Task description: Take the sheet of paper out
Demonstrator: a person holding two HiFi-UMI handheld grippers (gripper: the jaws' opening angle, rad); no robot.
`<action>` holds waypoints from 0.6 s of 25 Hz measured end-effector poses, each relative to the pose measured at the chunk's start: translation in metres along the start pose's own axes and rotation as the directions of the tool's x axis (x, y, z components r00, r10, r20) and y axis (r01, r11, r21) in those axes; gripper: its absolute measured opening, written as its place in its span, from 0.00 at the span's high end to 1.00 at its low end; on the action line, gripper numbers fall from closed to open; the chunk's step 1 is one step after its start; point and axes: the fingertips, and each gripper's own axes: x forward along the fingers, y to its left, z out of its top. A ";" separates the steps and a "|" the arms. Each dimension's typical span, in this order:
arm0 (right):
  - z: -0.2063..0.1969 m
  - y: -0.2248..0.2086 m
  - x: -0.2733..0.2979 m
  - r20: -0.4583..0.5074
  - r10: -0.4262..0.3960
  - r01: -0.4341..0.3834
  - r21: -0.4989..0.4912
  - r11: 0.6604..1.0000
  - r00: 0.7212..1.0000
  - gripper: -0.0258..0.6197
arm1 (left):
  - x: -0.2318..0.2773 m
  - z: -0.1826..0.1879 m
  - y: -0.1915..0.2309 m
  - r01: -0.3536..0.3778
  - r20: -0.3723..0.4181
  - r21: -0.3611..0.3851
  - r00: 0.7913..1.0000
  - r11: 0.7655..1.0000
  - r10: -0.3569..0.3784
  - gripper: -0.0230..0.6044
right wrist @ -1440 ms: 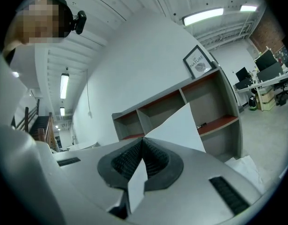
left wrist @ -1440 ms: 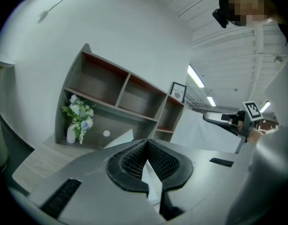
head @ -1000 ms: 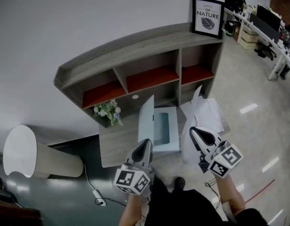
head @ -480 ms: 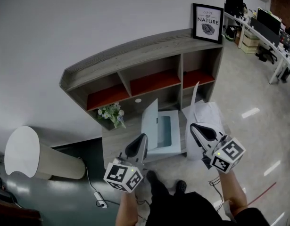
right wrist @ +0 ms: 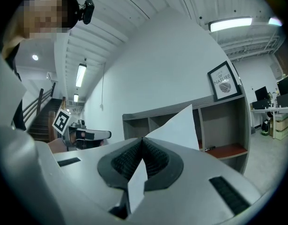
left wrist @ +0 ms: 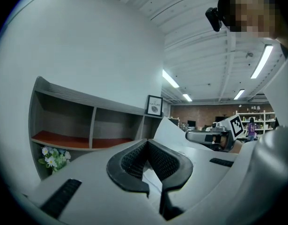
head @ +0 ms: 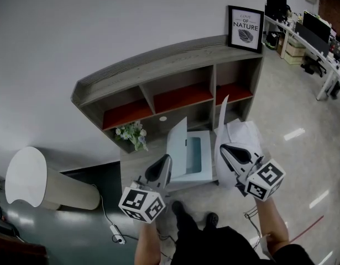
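Note:
A white sheet of paper (head: pixel 242 136) stands up over the desk's right end, one corner pointing up. My right gripper (head: pixel 224 148) is shut on its near edge; in the right gripper view the paper (right wrist: pixel 179 124) runs out from between the closed pads of that gripper (right wrist: pixel 143 140). A pale blue folder (head: pixel 196 154) lies open on the desk (head: pixel 131 173) with its cover (head: pixel 177 142) raised. My left gripper (head: pixel 165 160) is at the cover's lower edge, jaws closed. In the left gripper view a pale strip of the cover (left wrist: pixel 174 131) sits in that gripper (left wrist: pixel 147 143).
A grey shelf unit (head: pixel 158 65) with red-floored compartments stands behind the desk, with a framed print (head: pixel 245 21) on top. A small bunch of flowers (head: pixel 134 132) sits at the desk's back left. A white round-topped cylinder (head: pixel 26 175) is at the left, and a power strip (head: pixel 117 237) lies on the floor.
My left gripper has risen and drifted left, keeping the folder's cover lifted. The right gripper has stayed nearly in place with the paper, rolling slightly.

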 end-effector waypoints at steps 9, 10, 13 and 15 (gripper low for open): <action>-0.001 0.001 -0.001 -0.001 0.018 -0.018 -0.008 1.000 1.000 0.94 | -0.001 0.000 -0.001 -0.003 0.005 -0.002 1.000 1.000 0.003 0.94; -0.001 0.001 -0.001 -0.001 0.019 -0.019 -0.010 1.000 1.000 0.94 | 0.000 0.000 -0.001 -0.003 0.004 0.000 1.000 1.000 0.003 0.94; -0.002 -0.001 0.001 -0.003 0.021 -0.022 -0.016 1.000 1.000 0.94 | 0.002 -0.002 0.000 -0.005 0.000 0.004 1.000 1.000 0.005 0.94; -0.003 -0.002 0.004 -0.006 0.025 -0.025 -0.018 1.000 1.000 0.94 | 0.004 -0.003 0.002 -0.007 -0.002 0.004 1.000 1.000 0.007 0.94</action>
